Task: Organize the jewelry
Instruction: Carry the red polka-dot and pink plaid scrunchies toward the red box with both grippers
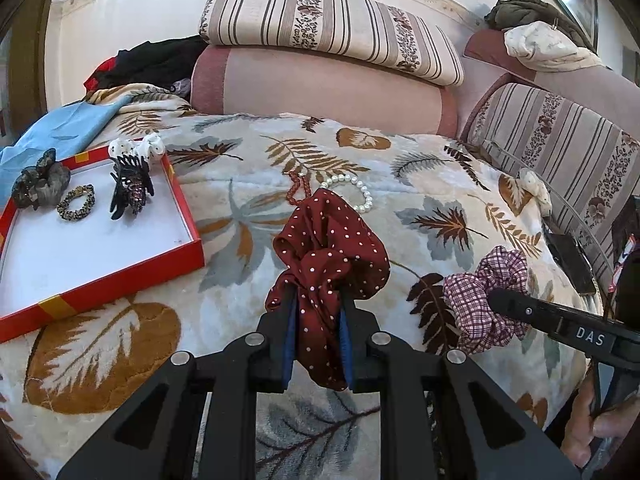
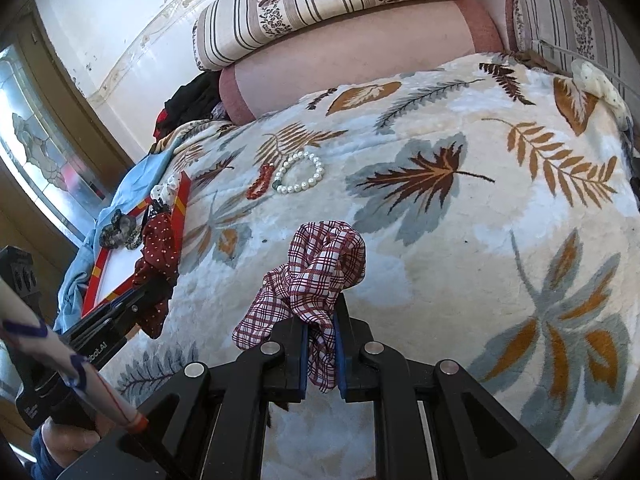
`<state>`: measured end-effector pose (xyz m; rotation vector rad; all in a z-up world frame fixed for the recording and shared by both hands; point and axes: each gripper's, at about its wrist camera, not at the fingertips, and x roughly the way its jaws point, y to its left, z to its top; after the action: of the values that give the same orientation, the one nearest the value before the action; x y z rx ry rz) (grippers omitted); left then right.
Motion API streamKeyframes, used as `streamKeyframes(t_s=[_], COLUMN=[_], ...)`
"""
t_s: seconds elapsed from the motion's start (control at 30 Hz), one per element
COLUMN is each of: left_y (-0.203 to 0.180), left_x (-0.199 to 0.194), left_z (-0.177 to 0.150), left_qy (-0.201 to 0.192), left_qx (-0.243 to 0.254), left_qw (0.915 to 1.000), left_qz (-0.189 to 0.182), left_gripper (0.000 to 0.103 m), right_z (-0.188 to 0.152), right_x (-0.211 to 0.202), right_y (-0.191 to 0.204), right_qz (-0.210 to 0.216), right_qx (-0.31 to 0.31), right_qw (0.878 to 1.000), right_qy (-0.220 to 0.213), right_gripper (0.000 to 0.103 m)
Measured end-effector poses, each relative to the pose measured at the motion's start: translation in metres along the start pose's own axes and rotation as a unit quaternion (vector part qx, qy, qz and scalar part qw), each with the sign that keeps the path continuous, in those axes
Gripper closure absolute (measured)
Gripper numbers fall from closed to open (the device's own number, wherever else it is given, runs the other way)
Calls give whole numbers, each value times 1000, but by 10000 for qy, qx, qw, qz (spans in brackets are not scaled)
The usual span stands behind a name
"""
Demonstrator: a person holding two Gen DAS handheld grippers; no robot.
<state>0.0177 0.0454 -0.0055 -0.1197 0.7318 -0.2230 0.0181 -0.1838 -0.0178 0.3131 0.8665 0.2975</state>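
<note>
Left gripper clamped on red polka-dot scrunchie, right gripper clamped on plaid scrunchie, pearl bracelet on leaf-print blanket, red tray left

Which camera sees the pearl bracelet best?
The right wrist view: the whole ring of the pearl bracelet lies uncovered on the blanket. In the left wrist view, the dotted red scrunchie hides part of it.

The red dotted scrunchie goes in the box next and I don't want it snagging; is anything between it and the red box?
Nothing visible: only bare blanket lies between the red dotted scrunchie in the left gripper and the red box.
</note>
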Motion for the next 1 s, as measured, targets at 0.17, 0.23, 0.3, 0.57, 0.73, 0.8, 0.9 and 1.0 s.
streamKeyframes(t_s=[0.17,0.23,0.3,0.57,0.73,0.8,0.9,1.0], left_y=[9,16,23,37,40,43,48,54], left_x=[-9,-13,-16,-28,-34,-36,-40,-42], left_z=[0,-1,-2,1,2,1,1,1], left_qy=[-82,-108,-128,-267,-340,-362,-396,-410], left_qx=[-19,-78,-137,-240,-210,-202,-210,-283], left_qw=[9998,9997,9995,9986,9980,9978,9973,9968], left_qz=[154,221,271,399,485,510,573,619], left_gripper=[85,85,85,85,85,85,85,85], right_z=[2,2,2,-1,1,2,2,1], right_x=[6,8,11,12,4,1,-3,-5], right_y=[13,19,24,31,32,32,34,37], right_qz=[135,179,192,124,98,108,168,221], right_qx=[-123,-175,-234,-351,-316,-278,-212,-178], right_qw=[9998,9997,9995,9993,9994,9995,9995,9994], right_qy=[22,37,48,25,-83,-119,-154,-172], right_gripper=[90,90,90,90,90,90,90,90])
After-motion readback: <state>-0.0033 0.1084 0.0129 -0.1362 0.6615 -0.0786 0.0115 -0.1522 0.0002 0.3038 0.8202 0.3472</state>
